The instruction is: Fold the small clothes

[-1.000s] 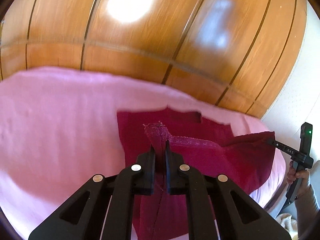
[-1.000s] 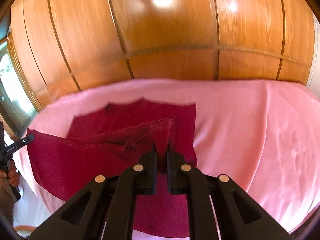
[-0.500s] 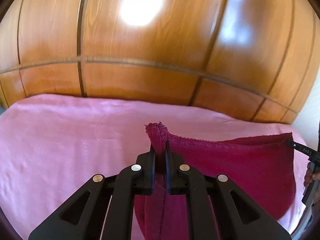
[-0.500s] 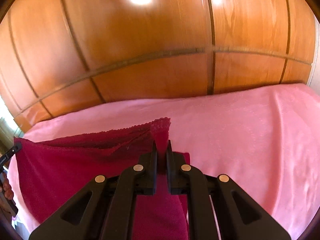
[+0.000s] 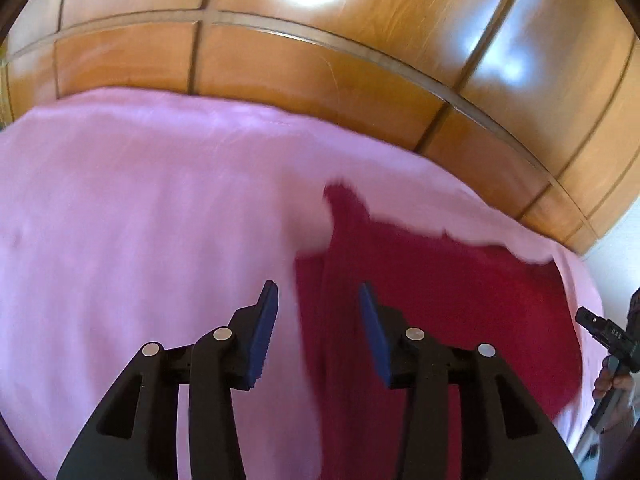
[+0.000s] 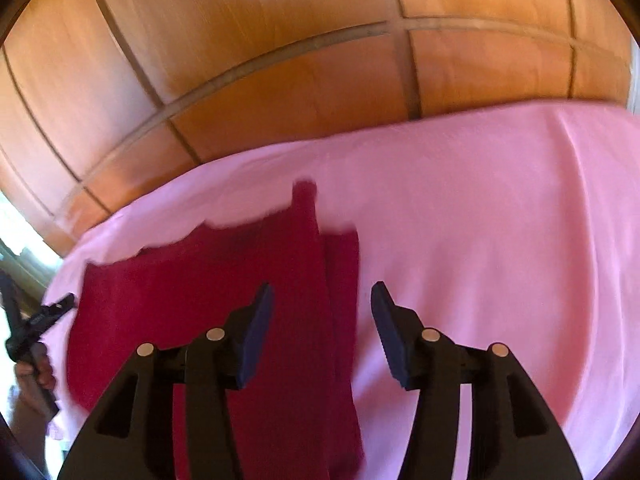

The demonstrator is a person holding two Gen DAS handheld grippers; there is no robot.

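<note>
Dark red garment (image 5: pixel 432 312) spread on the pink sheet (image 5: pixel 140 220), a corner standing up at each side, apparently just let fall to finish a fold. Left gripper (image 5: pixel 318 312) opening, pads clear of the cloth, nothing held. Right gripper (image 6: pixel 322 312) opening too, cloth below the gap but not pinched. Far hem ragged, well short of the wooden wall panels (image 6: pixel 280 60). Plenty of bare sheet to both sides for smoothing or another fold.
</note>
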